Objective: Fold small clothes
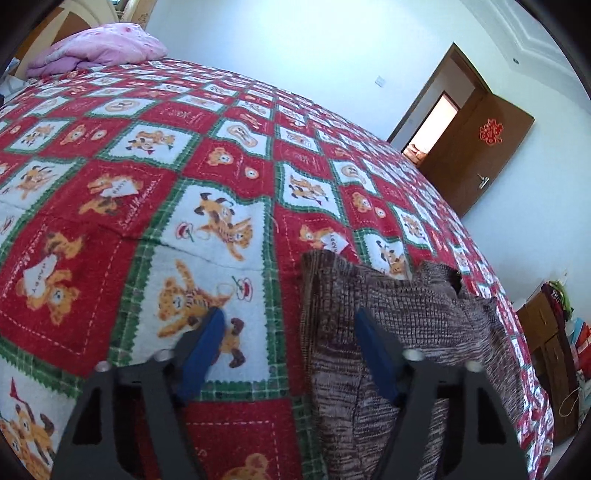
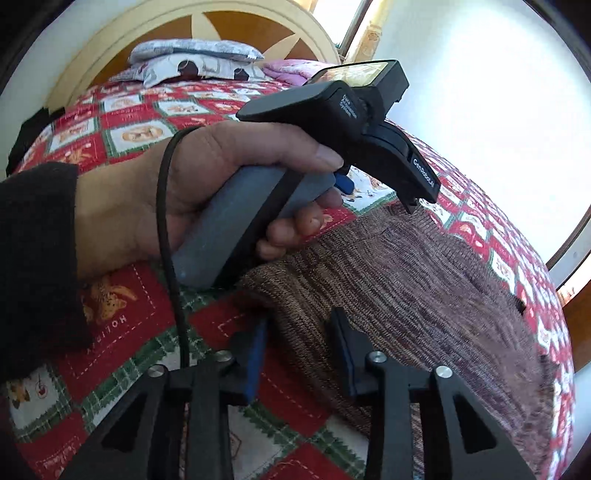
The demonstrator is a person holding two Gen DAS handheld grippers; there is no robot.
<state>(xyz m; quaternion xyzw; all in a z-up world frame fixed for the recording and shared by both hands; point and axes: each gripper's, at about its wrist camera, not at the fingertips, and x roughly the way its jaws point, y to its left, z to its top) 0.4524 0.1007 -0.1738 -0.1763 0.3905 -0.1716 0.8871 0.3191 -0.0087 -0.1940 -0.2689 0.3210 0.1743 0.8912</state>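
A small brown-and-white knitted garment (image 1: pixel 399 325) lies on the red patchwork bedspread (image 1: pixel 155 155). My left gripper (image 1: pixel 290 314) is open, its jaws straddling the garment's left edge: the left finger is over the bedspread, the right finger over the knit. In the right wrist view the same garment (image 2: pixel 424 288) spreads to the right. My right gripper (image 2: pixel 301 317) is open with the garment's near corner between its jaws. The left gripper's body (image 2: pixel 354 122), held in a hand (image 2: pixel 207 173), hovers over the garment's far edge.
A folded pink quilt (image 1: pixel 99 48) and pillows (image 2: pixel 192 59) lie at the headboard (image 2: pixel 192 22). An open brown door (image 1: pixel 476 155) is beyond the bed. A wooden cabinet (image 1: pixel 550 347) with clutter stands at the bed's right side. A black cable (image 2: pixel 166 229) hangs from the hand.
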